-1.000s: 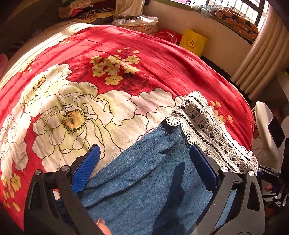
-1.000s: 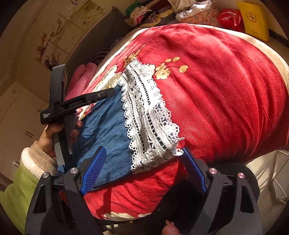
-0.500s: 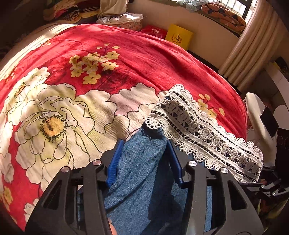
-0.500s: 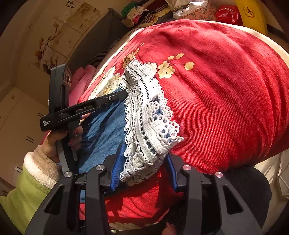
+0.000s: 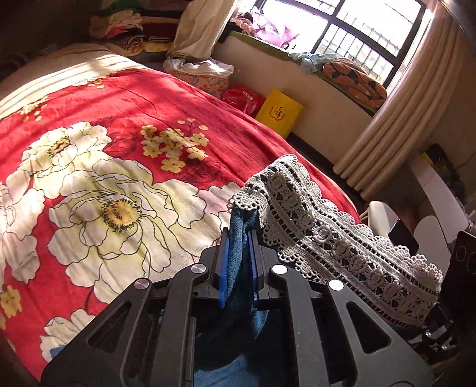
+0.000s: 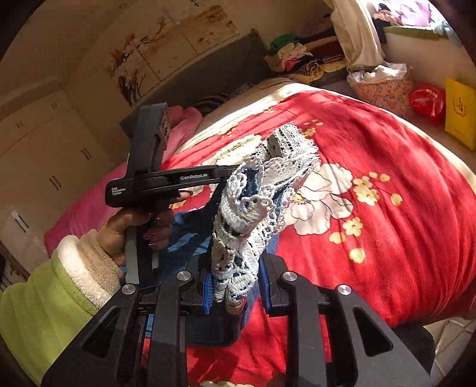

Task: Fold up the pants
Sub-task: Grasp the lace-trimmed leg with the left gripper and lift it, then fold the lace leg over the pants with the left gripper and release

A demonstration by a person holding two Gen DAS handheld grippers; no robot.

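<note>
The pants are blue denim with a wide white lace hem. My left gripper is shut on the denim just below the lace and holds it up off the bed. My right gripper is shut on the bunched lace hem at the other corner, also lifted. The left gripper's black body and the hand holding it show in the right wrist view, left of the lace. The lace edge hangs stretched between the two grippers.
A red floral bedspread covers the bed under the pants. Clothes piles, a red bag and a yellow bag stand beyond the bed by the window wall. A curtain hangs at the right.
Both grippers closed from open onto the hem end of the pants, then lifted it off the bedspread. The lace bunched up in the right gripper.
</note>
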